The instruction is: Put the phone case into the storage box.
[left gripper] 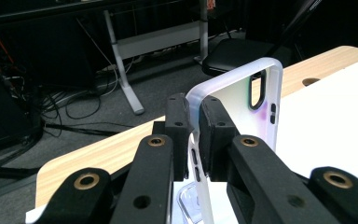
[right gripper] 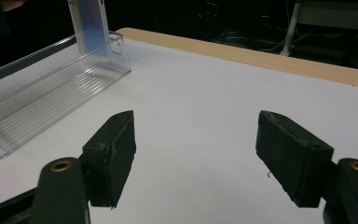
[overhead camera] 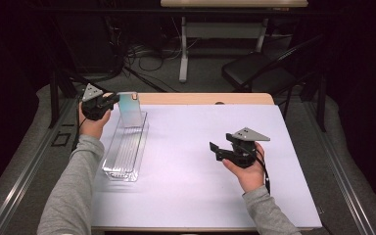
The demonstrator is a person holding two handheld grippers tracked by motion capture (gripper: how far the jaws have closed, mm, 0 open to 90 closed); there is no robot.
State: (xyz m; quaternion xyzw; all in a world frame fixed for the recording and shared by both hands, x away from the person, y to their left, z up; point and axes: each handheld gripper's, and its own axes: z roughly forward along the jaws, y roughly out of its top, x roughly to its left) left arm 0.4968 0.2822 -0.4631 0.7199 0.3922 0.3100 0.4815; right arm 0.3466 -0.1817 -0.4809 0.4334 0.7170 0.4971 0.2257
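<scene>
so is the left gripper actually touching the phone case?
Touching. In the left gripper view the left gripper has both jaws pressed on the phone case edge, no gap.

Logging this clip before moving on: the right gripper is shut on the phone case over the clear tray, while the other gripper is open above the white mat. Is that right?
Not quite: the sides are swapped. The left gripper is shut on the phone case over the clear tray, as the left gripper view shows. The right gripper is the open one above the white mat.

The left gripper (overhead camera: 111, 100) is reaching forward at the far left, jaws clamping together; the right gripper (overhead camera: 216, 149) is hovering at mid-right, jaws spreading wide, pointing leftward.
</scene>
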